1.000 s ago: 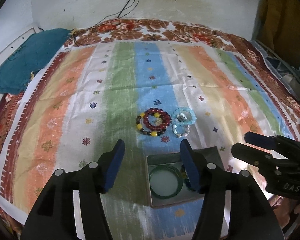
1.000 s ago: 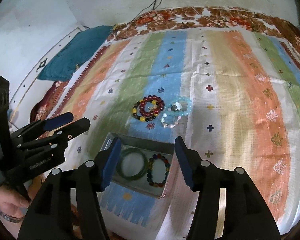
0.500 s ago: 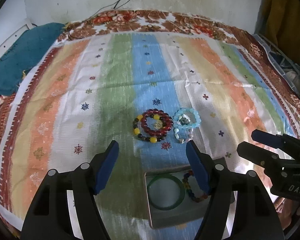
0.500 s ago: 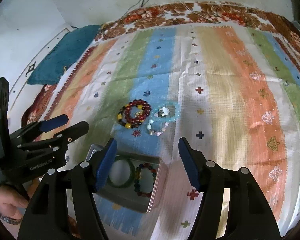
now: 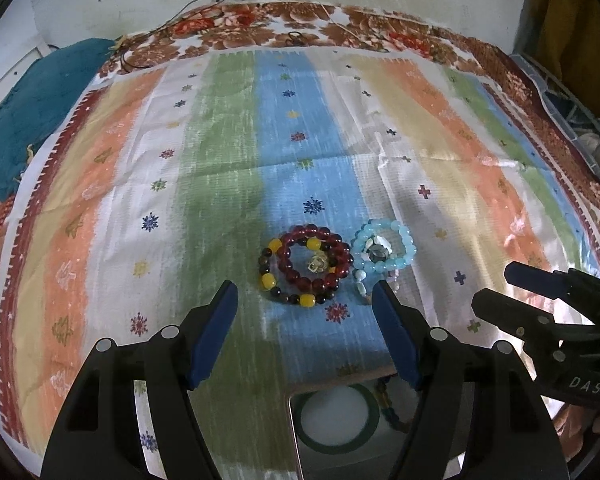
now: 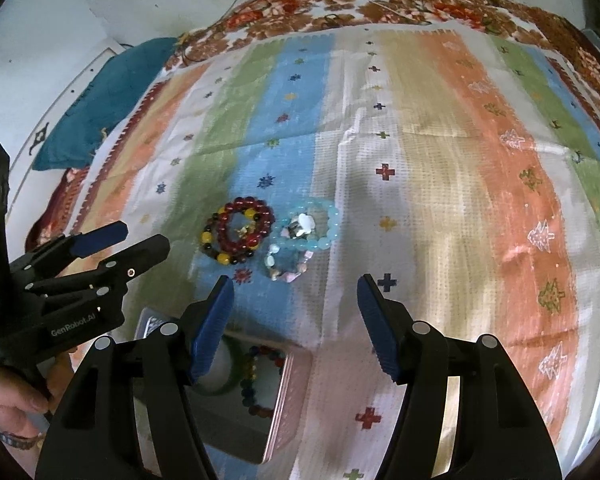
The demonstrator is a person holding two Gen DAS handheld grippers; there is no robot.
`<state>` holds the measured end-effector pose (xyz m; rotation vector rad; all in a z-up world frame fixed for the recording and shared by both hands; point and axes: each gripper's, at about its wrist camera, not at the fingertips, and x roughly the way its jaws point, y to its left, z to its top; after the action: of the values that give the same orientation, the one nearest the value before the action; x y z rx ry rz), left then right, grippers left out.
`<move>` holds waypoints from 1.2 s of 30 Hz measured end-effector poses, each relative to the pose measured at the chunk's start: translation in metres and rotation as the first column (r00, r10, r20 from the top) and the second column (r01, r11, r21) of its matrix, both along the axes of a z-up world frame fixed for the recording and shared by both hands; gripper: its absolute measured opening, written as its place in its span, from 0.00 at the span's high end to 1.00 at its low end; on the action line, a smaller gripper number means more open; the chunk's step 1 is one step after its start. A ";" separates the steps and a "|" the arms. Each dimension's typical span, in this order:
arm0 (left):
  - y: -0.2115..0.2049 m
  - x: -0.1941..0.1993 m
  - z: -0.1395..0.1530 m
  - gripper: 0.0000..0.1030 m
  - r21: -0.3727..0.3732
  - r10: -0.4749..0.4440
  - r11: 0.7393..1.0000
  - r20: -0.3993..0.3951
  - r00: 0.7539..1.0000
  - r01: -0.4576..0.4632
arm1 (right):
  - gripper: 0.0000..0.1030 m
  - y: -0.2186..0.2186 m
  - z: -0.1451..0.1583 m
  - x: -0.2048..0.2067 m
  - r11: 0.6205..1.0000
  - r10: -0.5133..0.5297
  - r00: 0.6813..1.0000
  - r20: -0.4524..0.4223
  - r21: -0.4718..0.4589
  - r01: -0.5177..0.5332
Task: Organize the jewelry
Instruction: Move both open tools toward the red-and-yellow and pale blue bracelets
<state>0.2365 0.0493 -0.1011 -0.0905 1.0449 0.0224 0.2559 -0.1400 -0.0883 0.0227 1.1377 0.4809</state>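
Several bead bracelets lie together on the striped cloth: a dark red one [image 5: 312, 231] [image 6: 256, 204], one with yellow and dark beads [image 5: 269, 280] [image 6: 224, 258], a light blue one [image 5: 404, 240] [image 6: 324, 242] and a pastel stone one [image 6: 276, 274]. My left gripper [image 5: 305, 300] [image 6: 144, 236] hangs open just short of the red bracelet, with nothing between its fingers. The right gripper [image 6: 295, 292] [image 5: 496, 284] is open too, just short of the pastel bracelet. Under both grippers sits a metal tin [image 5: 294, 440] [image 6: 284, 400]. It holds a green bangle [image 5: 372, 420] [image 6: 224, 388] and a multicoloured bead bracelet [image 6: 252, 360].
The striped cloth [image 5: 220, 184] covers a bed with a floral sheet [image 5: 260, 36] against a white wall. A teal pillow [image 5: 40, 104] lies at the far left. A hand [image 6: 8, 404] holds the left gripper's handle. Dark clutter stands at the right edge [image 5: 572, 120].
Both grippers have moved forward and down toward the bracelets, so the tin has slid to the bottom of both views. The left gripper's jaws stand wider than a second ago.
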 end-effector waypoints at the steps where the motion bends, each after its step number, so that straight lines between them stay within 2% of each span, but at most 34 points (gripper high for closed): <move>1: 0.000 0.002 -0.001 0.33 0.000 0.001 1.000 -0.004 1.000 -0.001 | 0.38 0.001 -0.001 0.002 1.000 0.001 1.000 0.005 -0.008 -0.001; 4: 0.000 0.008 -0.005 0.33 -0.005 -0.011 1.000 -0.014 1.000 0.011 | 0.38 0.004 -0.004 0.006 0.999 0.000 1.000 0.018 -0.055 0.001; 12: -0.001 0.023 -0.020 0.33 0.023 -0.030 0.999 -0.055 0.998 0.031 | 0.38 0.003 -0.018 0.024 0.999 -0.017 0.999 -0.028 -0.037 0.016; 18: 0.003 0.033 -0.028 0.40 0.006 -0.034 0.999 -0.070 0.997 0.035 | 0.38 0.008 -0.031 0.035 0.998 -0.012 0.999 -0.038 -0.070 0.009; 27: 0.010 0.045 -0.041 0.51 0.030 -0.049 0.998 -0.088 0.995 0.052 | 0.38 0.017 -0.041 0.048 0.997 0.009 0.999 -0.044 -0.082 -0.012; 36: 0.010 0.057 -0.049 0.61 0.006 -0.083 0.996 -0.097 0.992 0.084 | 0.38 0.019 -0.053 0.061 0.995 0.003 0.998 -0.064 -0.098 -0.009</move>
<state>0.2939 0.0595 -0.1501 -0.0372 1.1445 -0.0442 0.3169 -0.1211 -0.1413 -0.0512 1.2231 0.4319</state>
